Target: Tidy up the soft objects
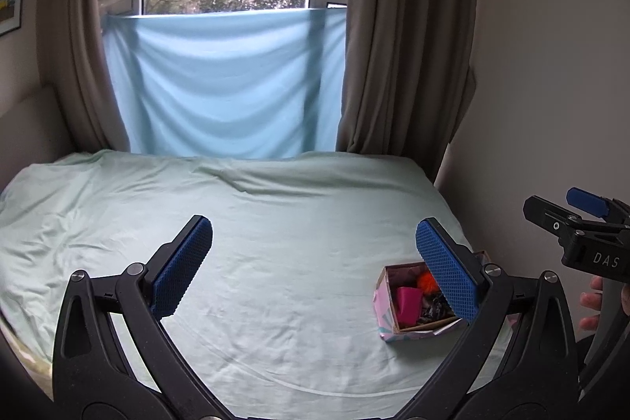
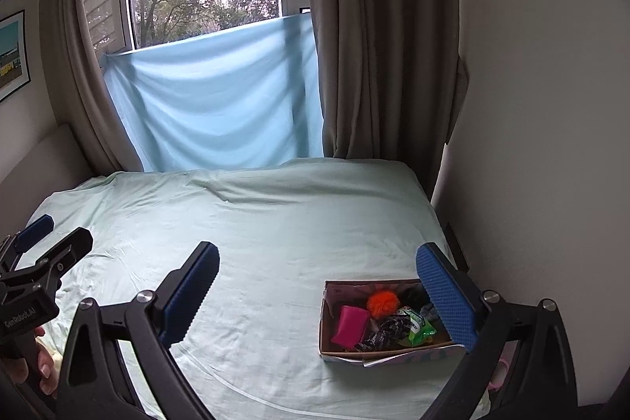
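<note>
A small open cardboard box sits on the bed at the right; it also shows in the left wrist view. Inside lie a pink pouch, an orange pompom, a green packet and dark patterned fabric. My right gripper is open and empty above the bed, its right finger in front of the box. My left gripper is open and empty, left of the box. Each gripper appears at the edge of the other's view.
The bed wears a pale green sheet. A light blue cloth hangs over the window behind it, with brown curtains on both sides. A white wall runs close along the bed's right side.
</note>
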Demonstrator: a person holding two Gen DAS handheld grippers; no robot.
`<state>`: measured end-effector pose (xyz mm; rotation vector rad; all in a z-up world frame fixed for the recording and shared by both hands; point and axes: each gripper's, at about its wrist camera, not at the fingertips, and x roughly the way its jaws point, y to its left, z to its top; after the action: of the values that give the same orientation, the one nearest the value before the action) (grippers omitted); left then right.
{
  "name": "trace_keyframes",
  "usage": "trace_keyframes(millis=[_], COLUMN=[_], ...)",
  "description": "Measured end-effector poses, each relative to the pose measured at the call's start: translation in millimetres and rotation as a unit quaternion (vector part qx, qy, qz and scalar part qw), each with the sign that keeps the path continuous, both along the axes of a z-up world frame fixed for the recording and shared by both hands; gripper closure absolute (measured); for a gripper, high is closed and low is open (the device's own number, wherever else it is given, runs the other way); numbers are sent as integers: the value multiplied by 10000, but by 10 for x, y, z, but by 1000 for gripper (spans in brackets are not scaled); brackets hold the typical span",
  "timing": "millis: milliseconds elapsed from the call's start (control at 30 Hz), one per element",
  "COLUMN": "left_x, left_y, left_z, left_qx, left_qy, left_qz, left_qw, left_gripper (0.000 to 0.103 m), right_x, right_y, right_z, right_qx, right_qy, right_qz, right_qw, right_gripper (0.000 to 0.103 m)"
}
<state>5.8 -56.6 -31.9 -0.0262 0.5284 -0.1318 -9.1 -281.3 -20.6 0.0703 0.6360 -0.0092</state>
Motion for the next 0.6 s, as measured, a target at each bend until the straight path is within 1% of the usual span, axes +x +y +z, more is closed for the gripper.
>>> trace_keyframes(millis=[333, 600], left_x=[-40, -46], left_y=[-15, -6], left_z=[0, -21], left_qx=[36, -9], left_qy=[-99, -62], left_qz=[-7, 8], left_qw=[9999, 10000], left_gripper=[0, 0], right_x=[-9, 5], right_y=[-17, -32], right_z=[22, 23], right_qx=[0, -16], right_qy=[-55, -50], right_qz=[-48, -50], right_qw=[10000, 10000], right_gripper=[3, 3])
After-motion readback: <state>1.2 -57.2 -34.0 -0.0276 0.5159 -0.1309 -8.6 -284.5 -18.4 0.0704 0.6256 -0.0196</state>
